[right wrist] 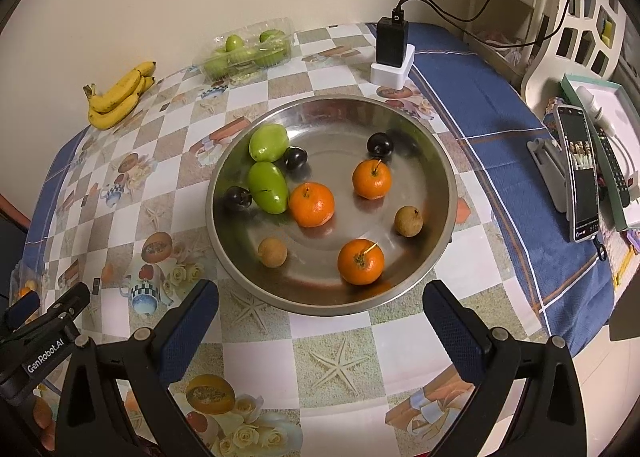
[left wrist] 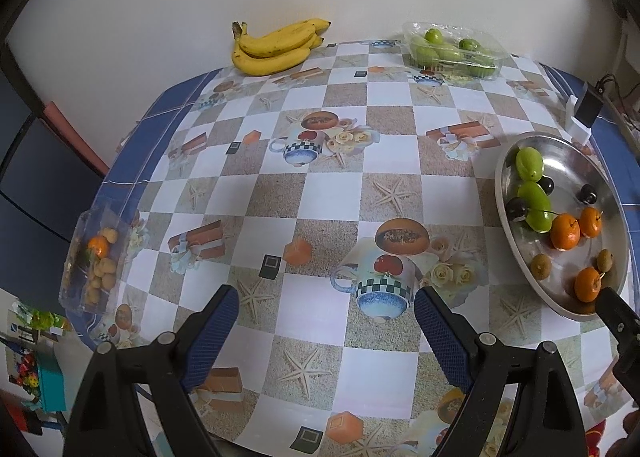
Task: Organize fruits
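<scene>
A round steel bowl [right wrist: 400,129] holds two green fruits [right wrist: 267,187], three oranges [right wrist: 311,204], three dark plums [right wrist: 380,144] and two small brown fruits [right wrist: 408,221]. My right gripper [right wrist: 320,309] hovers open just in front of the bowl's near rim, nothing between its fingers. My left gripper [left wrist: 326,307] stands open over the patterned tablecloth, left of the bowl [left wrist: 568,161]. Bananas [left wrist: 276,45] lie at the table's far edge. A clear tray of green fruits [left wrist: 454,49] sits at the back. Another clear pack with an orange and small brown fruits [left wrist: 96,261] rests at the left edge.
A black charger on a white stand [right wrist: 392,53] stands behind the bowl. A phone on a holder [right wrist: 580,173], a remote and a box lie to the right. The wall runs along the table's far side. The other gripper's body [right wrist: 36,333] shows at lower left.
</scene>
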Available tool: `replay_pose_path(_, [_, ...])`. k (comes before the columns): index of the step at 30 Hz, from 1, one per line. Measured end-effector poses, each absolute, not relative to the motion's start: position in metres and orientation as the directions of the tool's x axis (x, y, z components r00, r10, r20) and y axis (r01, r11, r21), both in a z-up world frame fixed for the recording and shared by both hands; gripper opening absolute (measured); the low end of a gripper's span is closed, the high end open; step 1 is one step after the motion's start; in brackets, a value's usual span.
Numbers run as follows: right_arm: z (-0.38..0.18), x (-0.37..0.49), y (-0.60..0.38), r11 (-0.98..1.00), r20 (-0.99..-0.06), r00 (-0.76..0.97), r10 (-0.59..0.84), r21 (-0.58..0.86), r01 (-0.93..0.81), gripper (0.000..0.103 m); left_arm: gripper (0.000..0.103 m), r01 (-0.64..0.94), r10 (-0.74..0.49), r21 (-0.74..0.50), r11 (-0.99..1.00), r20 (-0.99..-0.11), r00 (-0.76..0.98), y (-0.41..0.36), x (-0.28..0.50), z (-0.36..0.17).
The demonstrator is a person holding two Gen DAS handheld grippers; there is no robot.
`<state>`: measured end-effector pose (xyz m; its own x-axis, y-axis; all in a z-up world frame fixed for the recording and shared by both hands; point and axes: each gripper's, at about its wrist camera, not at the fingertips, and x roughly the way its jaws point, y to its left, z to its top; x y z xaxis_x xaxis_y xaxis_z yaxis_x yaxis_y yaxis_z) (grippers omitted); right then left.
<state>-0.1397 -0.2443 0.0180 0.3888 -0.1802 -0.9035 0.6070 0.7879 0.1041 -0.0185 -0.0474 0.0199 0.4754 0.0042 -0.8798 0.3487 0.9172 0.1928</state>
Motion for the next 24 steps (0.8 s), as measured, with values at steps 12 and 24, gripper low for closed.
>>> replay_pose_path(12, [0.0163,-0.1382,-0.2429,0.788,-0.907,0.382,-0.178,0.101,0.607,0.102,0.091,0.337,0.014,0.193,0.922,-0.884,0.468,-0.0467,-0.0174,0.0179])
replay_pose_path(24, [0.0156,-0.1381,-0.2431,0.788,-0.908,0.379,-0.177,0.100,0.607,0.102,0.091,0.334,0.014,0.190,0.923,-0.885,0.465,-0.0466,-0.0170,0.0166])
